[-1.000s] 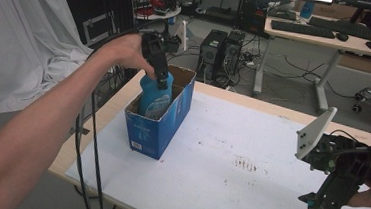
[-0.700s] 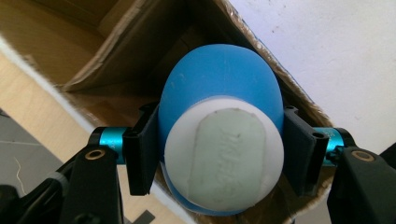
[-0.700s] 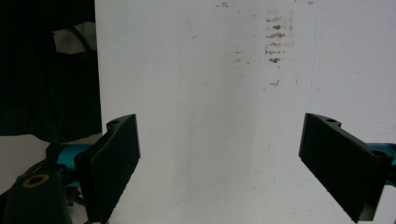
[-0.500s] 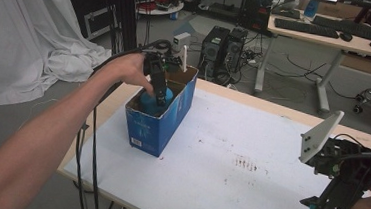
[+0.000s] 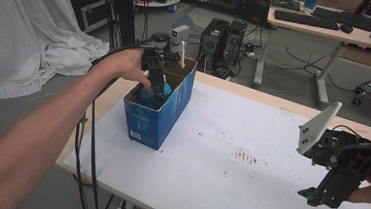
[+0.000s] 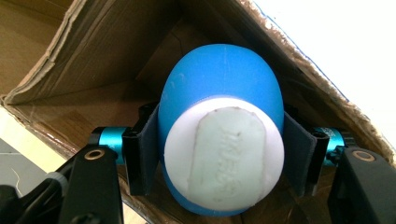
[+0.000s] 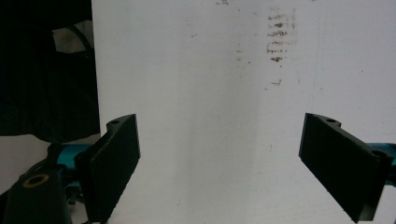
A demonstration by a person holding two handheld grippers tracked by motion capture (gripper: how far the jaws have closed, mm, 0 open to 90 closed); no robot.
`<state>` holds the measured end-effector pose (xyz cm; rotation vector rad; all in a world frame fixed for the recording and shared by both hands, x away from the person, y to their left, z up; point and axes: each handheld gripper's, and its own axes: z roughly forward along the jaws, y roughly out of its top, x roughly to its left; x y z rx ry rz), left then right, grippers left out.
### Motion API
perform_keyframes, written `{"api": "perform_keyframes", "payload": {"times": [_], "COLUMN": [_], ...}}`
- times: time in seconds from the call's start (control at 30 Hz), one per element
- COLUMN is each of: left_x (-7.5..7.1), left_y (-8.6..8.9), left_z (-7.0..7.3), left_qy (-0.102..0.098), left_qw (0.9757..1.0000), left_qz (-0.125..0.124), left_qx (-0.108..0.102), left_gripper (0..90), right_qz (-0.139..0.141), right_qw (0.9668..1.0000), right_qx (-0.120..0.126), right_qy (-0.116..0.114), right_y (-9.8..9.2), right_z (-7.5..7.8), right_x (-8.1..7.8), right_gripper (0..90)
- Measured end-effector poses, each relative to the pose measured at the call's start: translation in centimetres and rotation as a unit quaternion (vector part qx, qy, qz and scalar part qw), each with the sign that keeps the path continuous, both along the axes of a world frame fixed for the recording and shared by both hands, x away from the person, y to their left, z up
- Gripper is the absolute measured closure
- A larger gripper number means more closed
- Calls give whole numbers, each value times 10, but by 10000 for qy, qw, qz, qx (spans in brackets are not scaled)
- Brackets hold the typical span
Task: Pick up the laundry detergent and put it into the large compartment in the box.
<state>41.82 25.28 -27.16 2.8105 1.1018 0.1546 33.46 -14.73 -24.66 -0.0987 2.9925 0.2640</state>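
A blue rounded object with a flat white base (image 6: 222, 140) is pinched between the two black pads of my left gripper (image 6: 219, 161), which is shut on it. The high view has the left gripper (image 5: 155, 88) reaching down into an open blue cardboard box (image 5: 159, 120) near the table's left edge, with the top of the blue object (image 5: 146, 95) just visible inside. The box's brown inner walls (image 6: 93, 51) surround the object. My right gripper (image 5: 318, 194) hovers at the table's right front, and its jaws (image 7: 233, 163) stand wide apart with nothing between them.
The white tabletop (image 5: 251, 140) carries a patch of dark smudges (image 5: 244, 156) in its middle. A white stick (image 5: 182, 54) rises from the box's far end. Beyond the table are a desk (image 5: 330, 28), computer towers (image 5: 224, 37) and a white sheet (image 5: 23, 31) at the left.
My left hand has sunk with the blue object, from above the box's rim down into the box. The right gripper has stayed in place.
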Motion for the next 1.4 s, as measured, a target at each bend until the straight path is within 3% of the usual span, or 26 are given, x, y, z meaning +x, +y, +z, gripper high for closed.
{"api": "perform_keyframes", "payload": {"times": [0.67, 1.0, 1.4], "left_x": [-1, -3, -4], "left_y": [-2, -3, 1], "left_z": [0, -1, 11], "left_qy": [5, 26, -86], "left_qw": [10000, 10000, 9999], "left_qz": [64, 52, 49], "left_qx": [42, 28, 36], "left_gripper": [374, 316, 280], "right_qz": [18, 9, 21], "right_qw": [10000, 10000, 10000], "right_qx": [1, 12, 23], "right_qy": [11, 24, 35], "right_y": [3, 2, 2], "right_z": [-1, -1, -2], "right_x": [-2, -4, -5], "right_gripper": [116, 116, 116]}}
